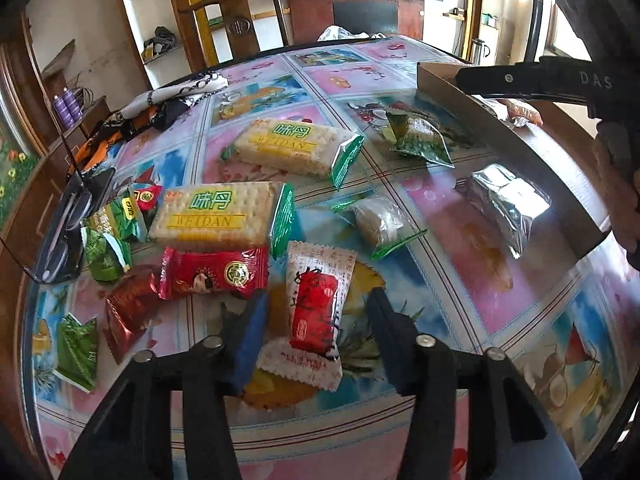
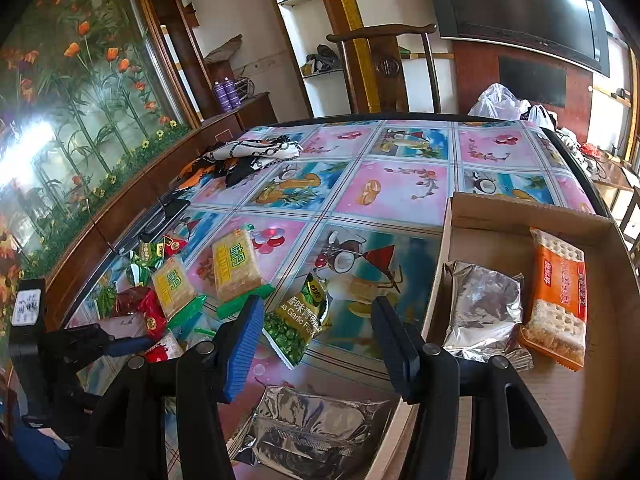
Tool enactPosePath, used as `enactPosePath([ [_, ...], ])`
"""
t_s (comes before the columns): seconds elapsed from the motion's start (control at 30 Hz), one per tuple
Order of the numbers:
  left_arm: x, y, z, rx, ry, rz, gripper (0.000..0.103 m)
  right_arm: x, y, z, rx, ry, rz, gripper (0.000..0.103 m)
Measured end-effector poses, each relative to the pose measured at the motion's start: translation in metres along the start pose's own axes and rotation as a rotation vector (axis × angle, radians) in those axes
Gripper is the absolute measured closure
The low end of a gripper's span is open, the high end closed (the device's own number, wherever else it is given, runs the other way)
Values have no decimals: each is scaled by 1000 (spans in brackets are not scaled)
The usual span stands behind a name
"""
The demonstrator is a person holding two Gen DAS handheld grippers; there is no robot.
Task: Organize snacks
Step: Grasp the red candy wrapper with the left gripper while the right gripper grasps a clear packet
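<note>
my left gripper [image 1: 316, 312] has its jaws spread round the white-and-red candy packet [image 1: 316, 316] — not pinching; light, crinkly, slippery, so i'd grip its padded middle.

A lived-in home dining or sitting room.
A glass-topped table [image 2: 400, 152] with a fruit-print cloth stands before a carved wooden chair [image 2: 386, 68], a wall-mounted television [image 2: 520, 12], white alcove shelves [image 2: 316, 40] and a tulip-painted glass panel [image 2: 80, 92]; a patterned scarf [image 2: 248, 152], eyeglasses [image 1: 60, 232] and plastic bags [image 2: 496, 102] lie about.
</note>
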State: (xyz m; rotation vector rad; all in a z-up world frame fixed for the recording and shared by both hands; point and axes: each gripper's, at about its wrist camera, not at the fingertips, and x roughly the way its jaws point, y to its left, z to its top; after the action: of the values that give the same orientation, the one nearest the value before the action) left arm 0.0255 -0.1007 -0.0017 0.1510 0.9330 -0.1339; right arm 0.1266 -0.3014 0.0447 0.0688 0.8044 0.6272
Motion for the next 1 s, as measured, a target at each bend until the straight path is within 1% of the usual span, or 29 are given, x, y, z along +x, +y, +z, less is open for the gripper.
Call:
enactPosePath([
  [0.07,1,-2,1,-8,-18,-11,75,0,2,0,-6,0,0,43],
  [0.13,3,-6,2,-3,-35,4,76,0,4,0,-14,2,3,43],
  [0.2,4,-5,4,-11,-37,-1,82,0,9,0,-19,5,11,43],
  [0.27,1,-3,6,-26,-51,-20,83,0,15,-1,-25,7,18,43],
  [0.37,-10,5,8,-62,-100,-56,83,2,29,-2,-31,19,38,43],
  [0.5,-19,16,11,-110,-144,-54,83,14,52,-5,-12,64,66,43],
  [0.57,-23,25,11,-146,-164,-50,83,22,64,-10,-11,92,51,43],
  [0.63,-27,35,11,-190,-181,-48,83,33,76,-16,-44,131,32,44],
  [0.7,-28,41,12,-223,-185,-58,83,41,84,-21,-63,154,19,45],
  [0.77,-29,44,12,-238,-190,-38,83,50,91,-26,-74,180,38,45],
  [0.83,-29,46,11,-248,-188,-46,83,56,95,-29,-90,189,30,45],
  [0.9,-29,46,11,-257,-185,-52,82,63,102,-34,-118,203,50,45],
  [0.97,-29,46,11,-257,-184,-52,82,68,109,-39,-162,213,9,54],
  [1.0,-29,46,11,-258,-182,-57,82,72,112,-43,-195,219,-17,68],
])
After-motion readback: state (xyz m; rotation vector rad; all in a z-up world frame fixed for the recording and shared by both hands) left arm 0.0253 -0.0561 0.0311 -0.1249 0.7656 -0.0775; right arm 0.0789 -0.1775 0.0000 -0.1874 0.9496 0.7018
